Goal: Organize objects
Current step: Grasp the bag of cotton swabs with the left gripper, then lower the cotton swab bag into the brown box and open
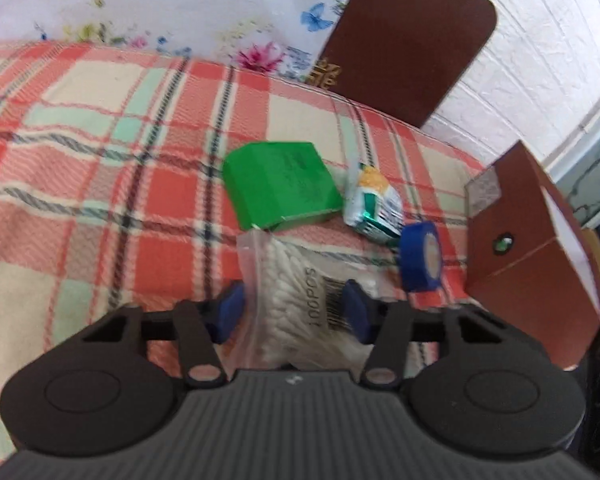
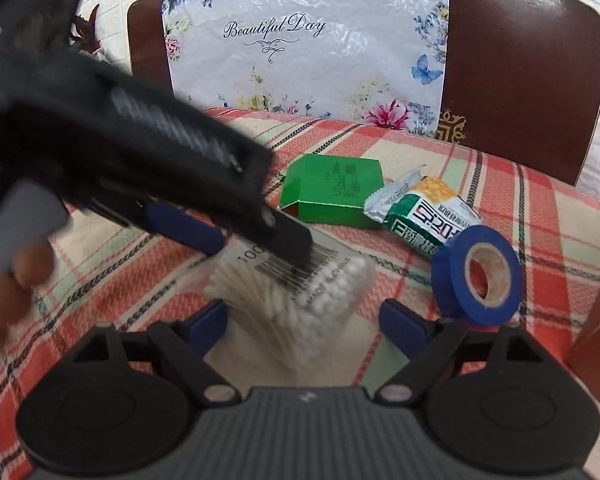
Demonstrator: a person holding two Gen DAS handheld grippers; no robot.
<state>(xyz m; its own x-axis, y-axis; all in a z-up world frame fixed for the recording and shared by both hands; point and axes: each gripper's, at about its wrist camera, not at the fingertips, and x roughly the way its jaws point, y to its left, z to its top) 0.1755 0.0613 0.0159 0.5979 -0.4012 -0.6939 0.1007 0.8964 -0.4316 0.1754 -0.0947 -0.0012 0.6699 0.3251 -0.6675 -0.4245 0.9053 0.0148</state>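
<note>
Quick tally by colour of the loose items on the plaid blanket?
Green: 1, the green box
Blue: 1, the tape roll
White: 1, the cotton swab bag
White, green and orange: 1, the snack packet
Total: 4

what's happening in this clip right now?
A person works two handheld grippers over a plaid blanket. The left gripper straddles a bag of cotton swabs, jaws open, not yet clamped. The right gripper hovers open nearby. A green box, snack packet and blue tape roll wait untouched.
</note>
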